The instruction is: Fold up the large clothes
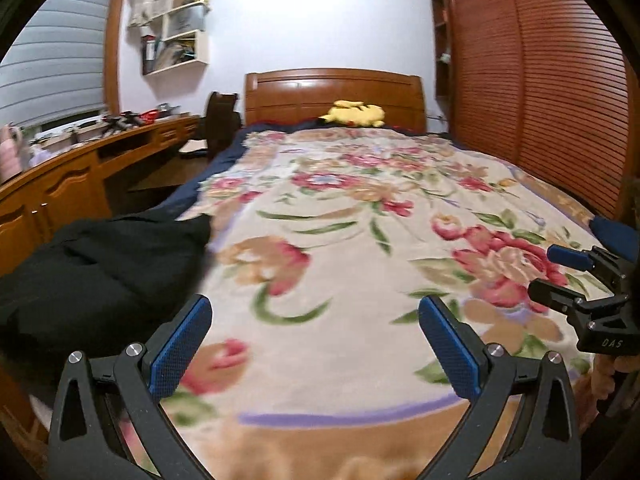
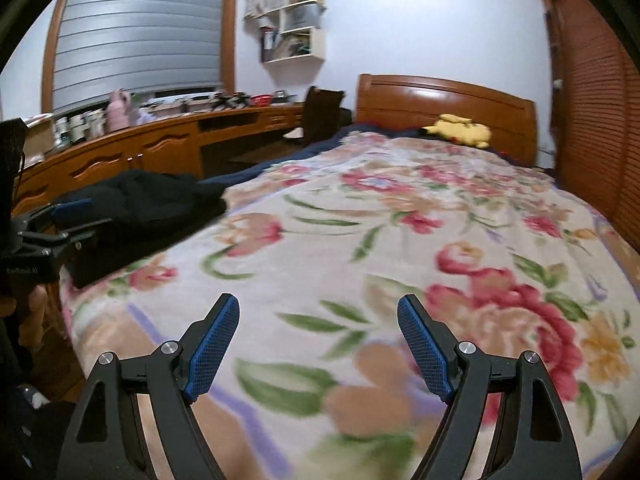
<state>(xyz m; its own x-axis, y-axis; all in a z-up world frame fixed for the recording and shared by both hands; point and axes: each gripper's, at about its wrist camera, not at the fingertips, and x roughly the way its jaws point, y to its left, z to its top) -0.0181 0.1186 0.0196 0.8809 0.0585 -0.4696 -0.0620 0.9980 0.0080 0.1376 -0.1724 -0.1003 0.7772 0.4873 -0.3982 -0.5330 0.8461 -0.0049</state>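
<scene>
Blue-padded left gripper and right gripper both gape wide with nothing between them, over the floral blanket. The black garment sits crumpled at the bed's left edge; a yellow plush lies by the headboard.

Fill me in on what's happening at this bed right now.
A person holds a two-finger gripper in each hand over a bed covered by a floral blanket. The left gripper and the right gripper both have their fingers spread with nothing between them. The black garment lies heaped at the bed's left edge, not yet touched or folded. A yellow plush toy sits by the headboard.
</scene>
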